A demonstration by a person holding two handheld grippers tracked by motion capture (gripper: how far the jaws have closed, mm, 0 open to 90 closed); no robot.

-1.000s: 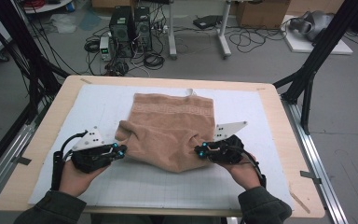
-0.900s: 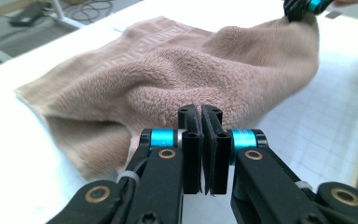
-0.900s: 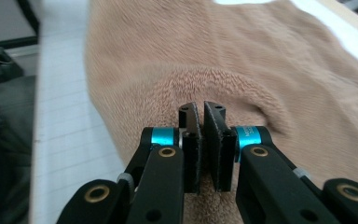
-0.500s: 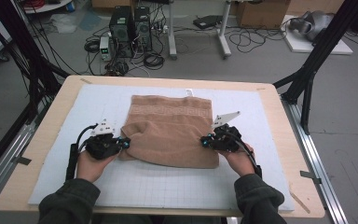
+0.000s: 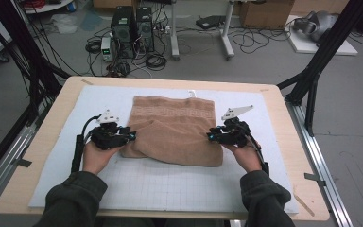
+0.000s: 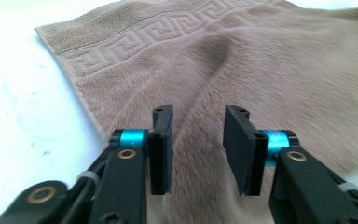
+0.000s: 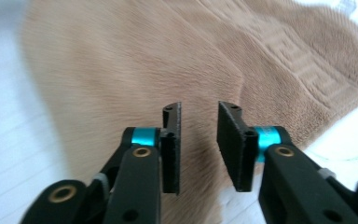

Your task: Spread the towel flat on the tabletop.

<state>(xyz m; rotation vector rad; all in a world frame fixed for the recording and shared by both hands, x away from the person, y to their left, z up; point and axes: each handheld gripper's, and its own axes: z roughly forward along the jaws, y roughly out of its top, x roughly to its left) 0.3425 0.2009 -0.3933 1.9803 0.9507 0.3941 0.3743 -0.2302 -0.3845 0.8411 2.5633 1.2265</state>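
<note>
A tan towel (image 5: 175, 130) with a key-pattern border lies folded on the white grid mat (image 5: 170, 189). My left gripper (image 5: 130, 136) is at the towel's left edge and my right gripper (image 5: 210, 136) at its right edge, both low over the cloth. In the left gripper view the jaws (image 6: 198, 112) stand apart above the towel (image 6: 261, 60), with no cloth pinched between the pads. The right gripper (image 7: 199, 108) looks the same over the towel (image 7: 121, 60). Both pairs of jaws have just been opening.
The mat covers a wooden table (image 5: 42, 156) with black frame posts at its left and right sides. On the floor beyond the far edge are computer towers (image 5: 132, 23), cables and a cardboard box (image 5: 264, 12). Bare mat lies between the towel and the person.
Both grippers carried the bunched towel edge down and a little away from the person, the towel settled flat, and both jaws, shut on the cloth before, opened and let it go.
</note>
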